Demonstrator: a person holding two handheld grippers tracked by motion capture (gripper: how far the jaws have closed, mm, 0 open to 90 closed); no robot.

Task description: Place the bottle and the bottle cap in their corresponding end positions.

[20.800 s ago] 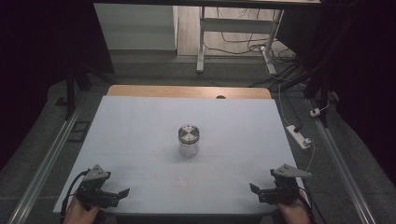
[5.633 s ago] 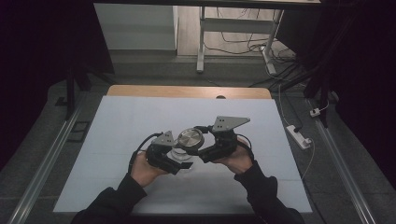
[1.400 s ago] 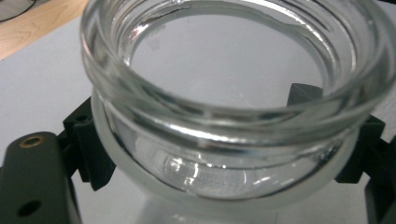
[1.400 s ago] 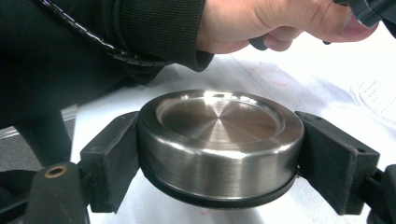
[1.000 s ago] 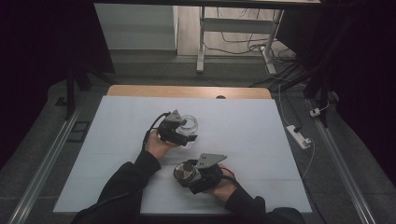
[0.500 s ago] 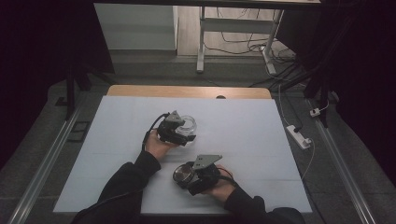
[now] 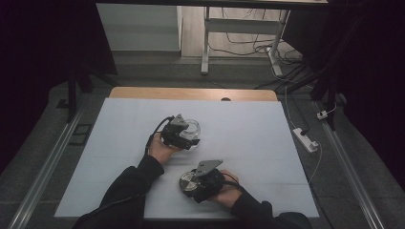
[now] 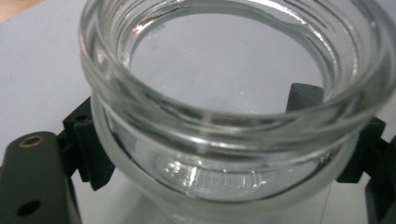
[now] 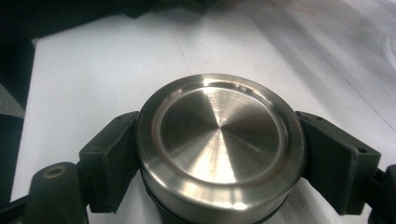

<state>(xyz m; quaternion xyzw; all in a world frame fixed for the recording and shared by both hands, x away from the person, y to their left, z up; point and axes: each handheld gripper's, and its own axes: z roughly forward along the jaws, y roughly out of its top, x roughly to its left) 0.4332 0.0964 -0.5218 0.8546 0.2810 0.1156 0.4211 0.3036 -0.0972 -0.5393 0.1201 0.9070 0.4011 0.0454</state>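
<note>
Two parts of one container are now apart, and I take the glass jar (image 7: 190, 130) as my landmark. I see the jar near the middle of the white table (image 7: 258, 138), its mouth open. The left gripper (image 7: 186, 138) pinches it: in the left gripper view the black pads (image 8: 91, 151) press on both sides of the jar (image 8: 233, 116) below the threaded rim. The metal lid (image 7: 190, 182) is well apart from the jar, nearer to my side of the table and a little to the right. The right gripper (image 7: 193, 186) is clamped on it; in the right gripper view one pad (image 9: 109, 158) sits tight against each side of the lid (image 9: 219, 144), which is just above the table surface.

Compared with the first picture, the jar stood closed and alone in the middle of the table, and both grippers rested at the near corners. Some seconds ago both grippers met at the jar, with the lid on top. Within the last second I see almost no change; both hands stay at the same places.
</note>
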